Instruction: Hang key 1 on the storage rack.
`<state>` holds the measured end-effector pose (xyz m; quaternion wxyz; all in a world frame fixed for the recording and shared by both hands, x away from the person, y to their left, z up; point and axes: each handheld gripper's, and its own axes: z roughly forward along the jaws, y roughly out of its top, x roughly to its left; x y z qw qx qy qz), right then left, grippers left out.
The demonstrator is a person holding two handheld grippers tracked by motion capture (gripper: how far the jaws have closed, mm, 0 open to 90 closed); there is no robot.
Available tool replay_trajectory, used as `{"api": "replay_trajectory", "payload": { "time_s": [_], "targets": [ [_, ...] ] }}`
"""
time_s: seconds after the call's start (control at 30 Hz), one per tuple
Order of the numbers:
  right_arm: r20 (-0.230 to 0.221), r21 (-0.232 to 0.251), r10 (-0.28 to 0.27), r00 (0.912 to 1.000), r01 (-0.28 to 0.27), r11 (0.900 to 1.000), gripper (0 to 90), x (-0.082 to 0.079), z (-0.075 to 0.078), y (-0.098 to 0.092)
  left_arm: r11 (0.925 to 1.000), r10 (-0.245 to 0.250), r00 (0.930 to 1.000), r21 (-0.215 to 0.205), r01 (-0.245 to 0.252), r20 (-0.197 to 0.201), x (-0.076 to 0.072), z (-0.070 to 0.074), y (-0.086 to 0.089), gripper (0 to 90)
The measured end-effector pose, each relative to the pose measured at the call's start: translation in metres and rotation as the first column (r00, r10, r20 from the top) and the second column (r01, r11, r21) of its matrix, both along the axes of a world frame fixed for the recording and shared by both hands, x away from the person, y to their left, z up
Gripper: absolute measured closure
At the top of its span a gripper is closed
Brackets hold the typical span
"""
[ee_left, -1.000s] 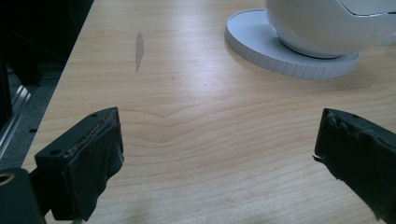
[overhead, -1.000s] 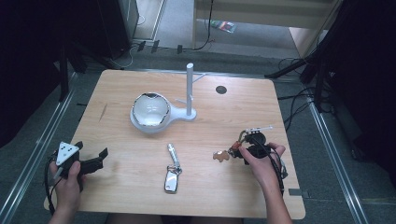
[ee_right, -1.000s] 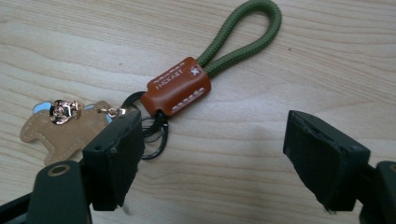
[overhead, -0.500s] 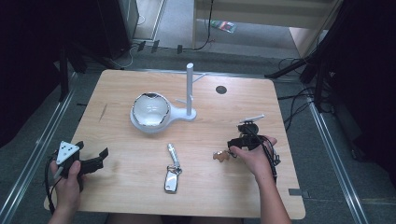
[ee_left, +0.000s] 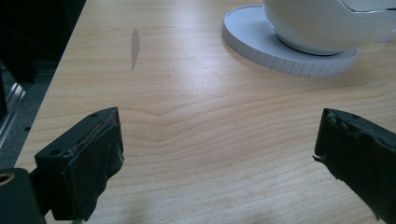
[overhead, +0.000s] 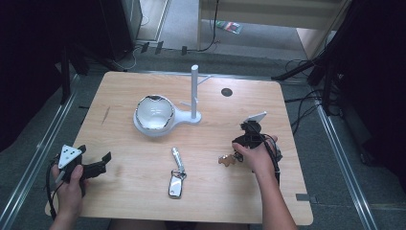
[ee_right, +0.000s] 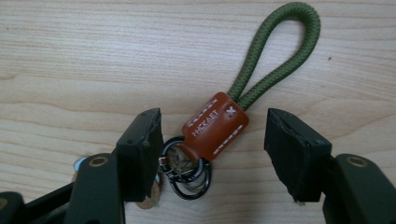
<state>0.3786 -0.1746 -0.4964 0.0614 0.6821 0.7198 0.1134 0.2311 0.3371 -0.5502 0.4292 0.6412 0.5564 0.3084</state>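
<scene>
A keychain with a brown leather tag stitched in white, a green rope loop and dark metal rings (ee_right: 215,128) lies flat on the pale wooden table (overhead: 143,187), at its right side, and is framed between the jaws of the right gripper (ee_right: 212,154). These jaws have just been closing, yet in the right gripper view the pads (ee_right: 142,144) are seen apart from the leather tag, with a gap at either side, so nothing is clamped yet. The step in hand is judged to be the grasp of the keychain. The next move calls for the jaws to be brought together on the leather tag, squarely across its width, with the rings kept clear of the left pad, which is close to them; only then can a lift be made.

The left gripper (ee_left: 215,163) is held with its jaws wide apart over bare wood near the table's left edge, nothing between them. Beyond it a white ceramic bowl (overhead: 154,112) rests on a white round base with an upright post (overhead: 195,91). A silver car key on a metal fob (overhead: 177,179) lies near the middle of the table, well apart from both grippers
</scene>
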Motion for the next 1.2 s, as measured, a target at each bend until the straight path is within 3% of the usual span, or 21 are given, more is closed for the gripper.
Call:
{"api": "replay_trajectory", "payload": {
  "time_s": [0.13,0.2,0.3,0.63,0.83,1.07,1.2],
  "targets": [
    [-0.043,0.002,-0.035,0.9985,0.035,0.999,47.8,0.004,-0.001,0.002,1.0,0.0,1.0,-0.001,0.0,-0.002,0.0,0.0,0.0,1.6],
    [-0.051,-0.032,-0.055,0.9972,0.054,0.998,52.5,0.006,0.0,0.004,1.0,-0.001,1.0,-0.001,0.001,-0.002,0.0,0.0,0.0,1.6],
    [-0.069,-0.022,-0.093,0.9933,0.092,0.996,55.0,0.008,0.0,0.003,1.0,0.0,1.0,-0.003,0.0,-0.007,0.001,0.0,0.0,1.6],
    [-0.133,-0.003,-0.135,0.9819,0.136,0.991,56.5,0.017,-0.004,0.001,1.0,-0.002,0.9999,0.005,0.002,-0.015,0.001,0.0,-0.001,1.6],
    [-0.151,-0.017,-0.137,0.979,0.136,0.991,60.0,0.018,-0.007,0.004,1.0,-0.004,0.9999,0.005,0.004,-0.015,0.001,0.0,-0.001,1.7],
    [-0.142,-0.074,-0.096,0.9852,0.086,0.994,69.0,0.017,-0.007,0.01,0.9999,-0.003,0.9999,0.011,0.003,-0.015,0.001,0.0,-0.001,1.6],
    [-0.124,-0.042,-0.094,0.9878,0.09,0.995,70.9,0.015,-0.007,0.006,0.9999,-0.003,0.9999,0.012,0.004,-0.015,0.001,0.0,-0.001,1.6]
  ]
}}
